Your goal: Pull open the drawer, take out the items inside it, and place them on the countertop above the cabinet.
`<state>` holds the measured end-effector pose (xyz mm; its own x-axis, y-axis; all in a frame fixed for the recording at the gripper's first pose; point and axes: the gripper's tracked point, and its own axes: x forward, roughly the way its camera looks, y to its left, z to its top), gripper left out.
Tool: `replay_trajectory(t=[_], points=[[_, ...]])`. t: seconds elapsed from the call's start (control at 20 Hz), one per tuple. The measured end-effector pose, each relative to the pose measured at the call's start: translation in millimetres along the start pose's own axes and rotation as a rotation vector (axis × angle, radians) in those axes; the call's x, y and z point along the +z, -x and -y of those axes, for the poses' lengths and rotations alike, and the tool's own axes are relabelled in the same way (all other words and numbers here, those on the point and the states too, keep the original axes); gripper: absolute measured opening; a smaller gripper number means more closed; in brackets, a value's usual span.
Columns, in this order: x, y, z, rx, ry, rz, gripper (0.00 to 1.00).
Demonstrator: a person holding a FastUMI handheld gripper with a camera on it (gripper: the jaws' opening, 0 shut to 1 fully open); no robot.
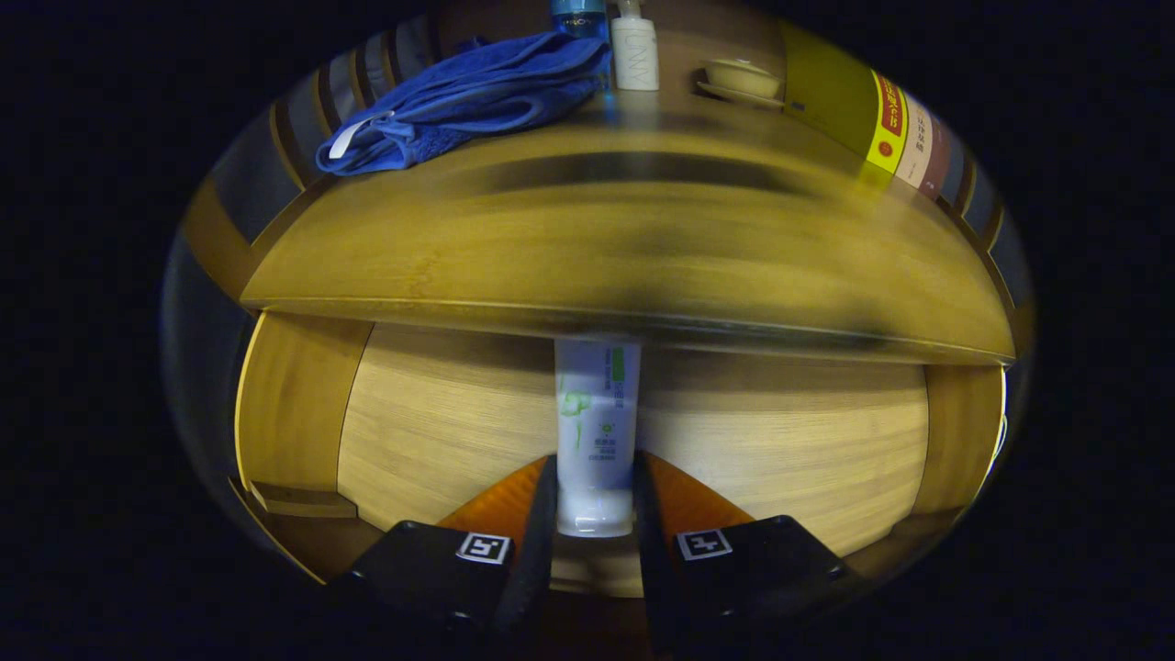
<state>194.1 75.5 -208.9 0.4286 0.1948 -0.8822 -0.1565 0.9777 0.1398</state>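
Your gripper is clenched on a white squeeze tube with green print, both fingers pressing its sides near the cap end, which points back toward you. The tube runs straight ahead from between the fingers, and its far end is cut off from sight by the front edge of the wooden countertop. Below and around the tube you see the pale wood floor of the open drawer, with its darker side walls to either side; the drawer's front is hidden under the fingers. Beyond the tube the countertop looks smeared and streaky, so its grain and the dark bands across it are hard to read. Farther back on it lies a crumpled blue towel to the left of your line, with a blue bottle behind it, cut off at the top, and a white pump bottle just beside that. Right of these sits a small cream lidded bowl on a saucer, and beyond it a yellow box leans along the back.
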Motion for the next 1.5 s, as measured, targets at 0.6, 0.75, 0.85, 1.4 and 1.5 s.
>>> replay_trajectory(t=[0.6, 0.75, 0.85, 1.4, 1.5], points=[[8, 99, 10, 0.078, 0.0, 0.178, 0.5], [1, 120, 15, 0.07, 0.03, 0.209, 0.5], [0, 133, 17, 0.074, 0.033, 0.227, 0.5], [6, 207, 25, 0.104, 0.005, 0.399, 0.5], [24, 217, 23, 0.097, -0.005, 0.473, 0.5]])
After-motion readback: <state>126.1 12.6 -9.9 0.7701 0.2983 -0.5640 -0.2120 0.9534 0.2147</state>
